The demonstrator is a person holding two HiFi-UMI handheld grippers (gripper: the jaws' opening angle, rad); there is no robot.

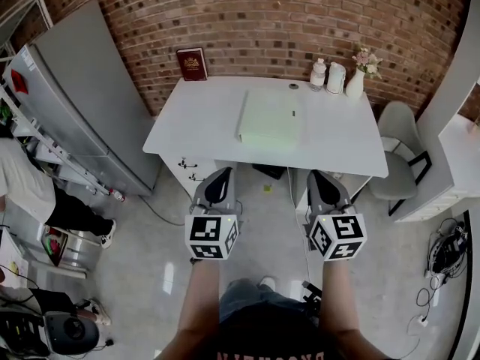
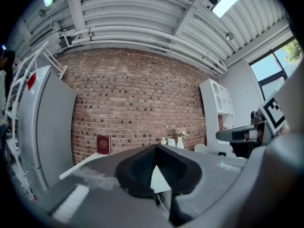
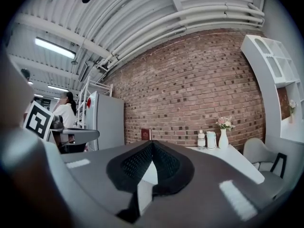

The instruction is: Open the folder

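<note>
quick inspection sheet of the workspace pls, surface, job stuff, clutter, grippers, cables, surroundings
surface: white table, mostly bare, against the brick wall
job's things: pale green folder, closed, flat on the table
clutter: red book upright at back left; bottle, cup, vase of flowers at back right
grippers: left gripper and right gripper both shut, empty, short of the table
cables: bundle on the floor, far right
surroundings: grey chair right; grey cabinet and a person left
</note>
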